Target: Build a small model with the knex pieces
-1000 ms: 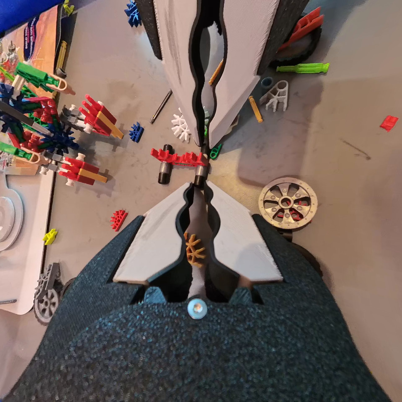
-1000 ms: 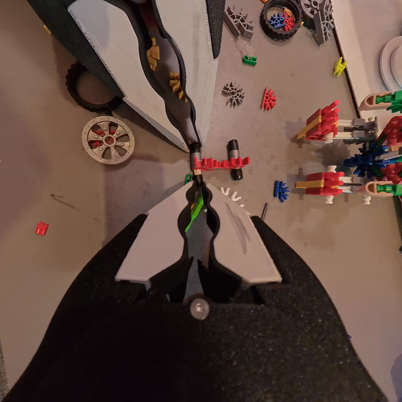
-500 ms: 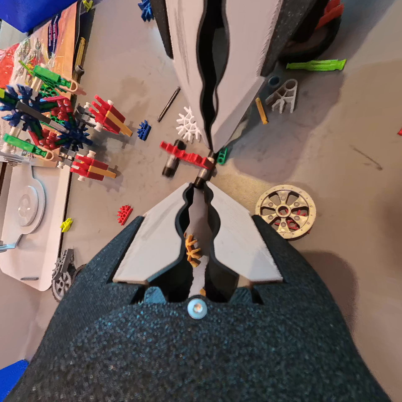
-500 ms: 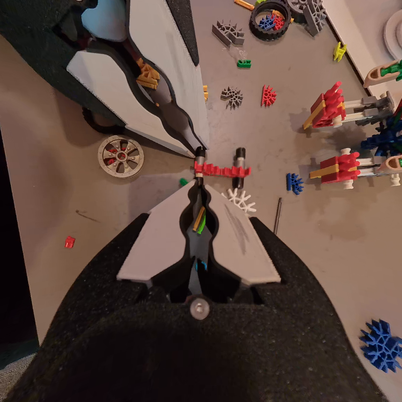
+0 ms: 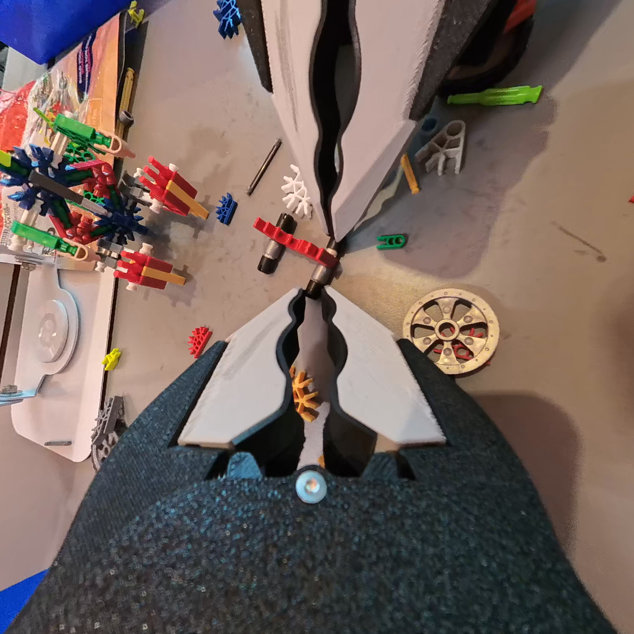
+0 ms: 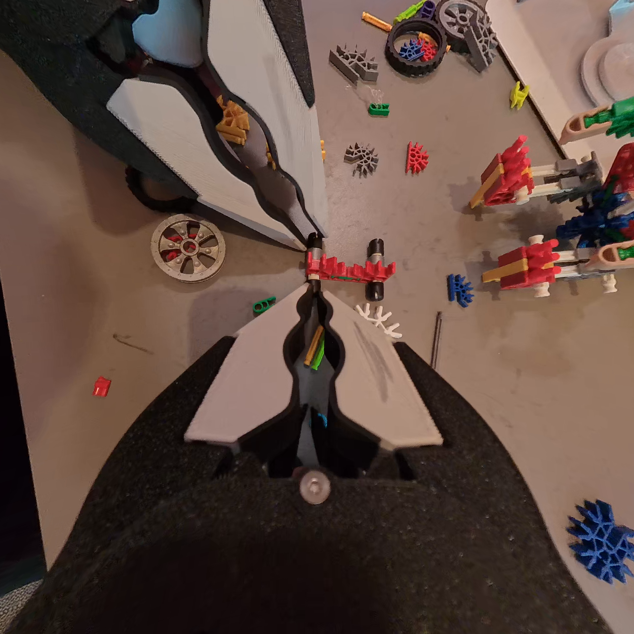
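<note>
- The left gripper (image 5: 313, 294) has its fingers clenched on the near end of a short black rod (image 5: 322, 271) that runs through one end of a red toothed connector (image 5: 291, 243).
- The right gripper (image 6: 314, 290) comes from the opposite side and is pinched shut on the other end of the same rod; in the left wrist view it shows at the top (image 5: 334, 236).
- A second black rod (image 6: 374, 271) crosses the connector's free end, gripped by neither tool.
- The small assembly sits low over the grey table (image 5: 514, 429); whether it rests on the surface or hangs just above it is hard to tell from these angles.
- Close by lie a white snowflake piece (image 5: 296, 197), a green clip (image 5: 391, 241) and a bronze spoked wheel (image 5: 451, 334); a built red, blue and green model (image 5: 85, 206) stands well apart.
- Both grips are at the very tips, so the hold looks slight. Handling it well would mean keeping both tools in line along the rod's axis, with even pressure, so it does not twist out.
</note>
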The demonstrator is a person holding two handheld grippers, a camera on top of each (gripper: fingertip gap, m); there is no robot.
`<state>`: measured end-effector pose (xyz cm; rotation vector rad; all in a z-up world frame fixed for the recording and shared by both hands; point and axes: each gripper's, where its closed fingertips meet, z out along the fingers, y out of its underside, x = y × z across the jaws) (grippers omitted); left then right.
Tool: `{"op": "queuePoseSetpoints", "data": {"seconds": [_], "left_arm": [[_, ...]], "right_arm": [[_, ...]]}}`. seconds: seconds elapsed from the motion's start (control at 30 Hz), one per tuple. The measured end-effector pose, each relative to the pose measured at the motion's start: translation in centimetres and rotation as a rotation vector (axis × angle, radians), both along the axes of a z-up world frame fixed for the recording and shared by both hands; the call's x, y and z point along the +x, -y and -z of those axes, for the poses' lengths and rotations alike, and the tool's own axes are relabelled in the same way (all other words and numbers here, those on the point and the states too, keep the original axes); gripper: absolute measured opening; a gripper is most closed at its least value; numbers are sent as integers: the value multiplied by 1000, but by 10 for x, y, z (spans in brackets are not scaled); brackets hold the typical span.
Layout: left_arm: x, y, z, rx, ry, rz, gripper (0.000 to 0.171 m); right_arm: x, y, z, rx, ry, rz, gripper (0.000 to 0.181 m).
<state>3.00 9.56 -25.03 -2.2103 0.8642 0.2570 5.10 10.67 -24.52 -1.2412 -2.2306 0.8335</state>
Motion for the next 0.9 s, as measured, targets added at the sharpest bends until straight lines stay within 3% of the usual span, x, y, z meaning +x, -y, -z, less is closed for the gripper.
{"op": "queuePoseSetpoints", "data": {"seconds": [0.27,0.57,0.9], "left_arm": [[1,-1,0,17,15,-21,6],[1,0,0,25,15,-25,5],[2,-1,0,35,33,-16,5]], "right_arm": [[-1,0,0,43,-25,-25,0],[-1,0,0,-70,11,32,0],[-2,1,0,-32,12,28,0]]}}
